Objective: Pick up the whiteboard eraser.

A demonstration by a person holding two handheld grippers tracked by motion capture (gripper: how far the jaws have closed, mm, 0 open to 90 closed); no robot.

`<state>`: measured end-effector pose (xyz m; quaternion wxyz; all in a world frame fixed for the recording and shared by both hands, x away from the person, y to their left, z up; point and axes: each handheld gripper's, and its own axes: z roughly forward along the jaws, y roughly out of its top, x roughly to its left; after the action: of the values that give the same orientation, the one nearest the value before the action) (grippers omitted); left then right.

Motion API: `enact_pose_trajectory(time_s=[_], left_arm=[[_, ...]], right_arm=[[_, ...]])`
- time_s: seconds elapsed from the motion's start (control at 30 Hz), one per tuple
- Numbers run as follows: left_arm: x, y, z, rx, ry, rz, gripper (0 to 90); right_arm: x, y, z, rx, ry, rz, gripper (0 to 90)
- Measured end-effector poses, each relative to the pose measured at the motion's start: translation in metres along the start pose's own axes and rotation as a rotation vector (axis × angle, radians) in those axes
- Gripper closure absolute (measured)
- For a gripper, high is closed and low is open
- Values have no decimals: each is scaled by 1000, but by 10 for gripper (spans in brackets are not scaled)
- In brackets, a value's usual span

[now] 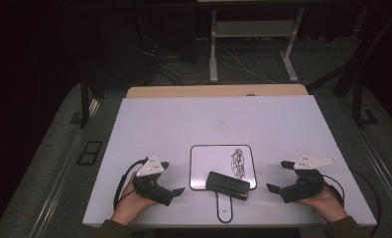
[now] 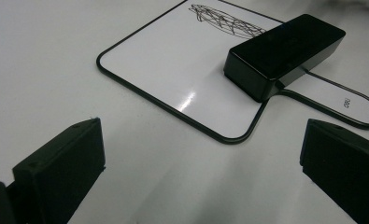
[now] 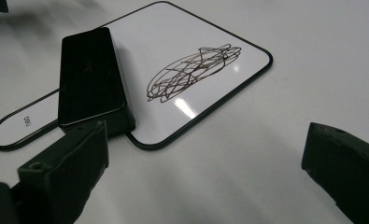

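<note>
Both tongs (image 1: 176, 190) (image 1: 278, 176) released; I'd grip the eraser (image 1: 228, 185), probably light and rigid, across its long sides.

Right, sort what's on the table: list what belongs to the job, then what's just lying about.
Job:
- small whiteboard with a handle
- black scribble on it
- black eraser block lying on its near edge
- left gripper, right gripper, both open

Lying about:
- table
- cables on floor
</note>
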<state>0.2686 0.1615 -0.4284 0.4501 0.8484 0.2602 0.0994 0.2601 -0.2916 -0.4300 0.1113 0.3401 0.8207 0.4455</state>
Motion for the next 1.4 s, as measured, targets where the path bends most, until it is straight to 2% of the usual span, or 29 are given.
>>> enact_pose_trajectory(time_s=[0.2,0.33,0.37,0.5,0.7,0.8,1.27,1.4], left_arm=[[-1,1,1,-9,-9,-10,0],[-2,1,1,-8,-10,-5,0],[-2,2,2,-5,-15,-16,0],[-2,1,2,-7,-15,-19,0],[-3,0,3,5,-14,-13,0],[-2,0,2,0,-24,-34,0],[-2,0,2,0,-3,-15,0],[-2,0,2,1,-1,-21,0]], right_arm=[[-1,5,3,24,22,0,0],[-2,8,4,13,38,6,0],[-2,8,4,10,41,4,0],[0,13,6,-2,46,-3,0],[1,18,10,3,62,-4,0],[2,20,12,4,70,-9,0],[6,30,19,-9,103,-14,0],[7,33,22,-15,112,-18,0]])
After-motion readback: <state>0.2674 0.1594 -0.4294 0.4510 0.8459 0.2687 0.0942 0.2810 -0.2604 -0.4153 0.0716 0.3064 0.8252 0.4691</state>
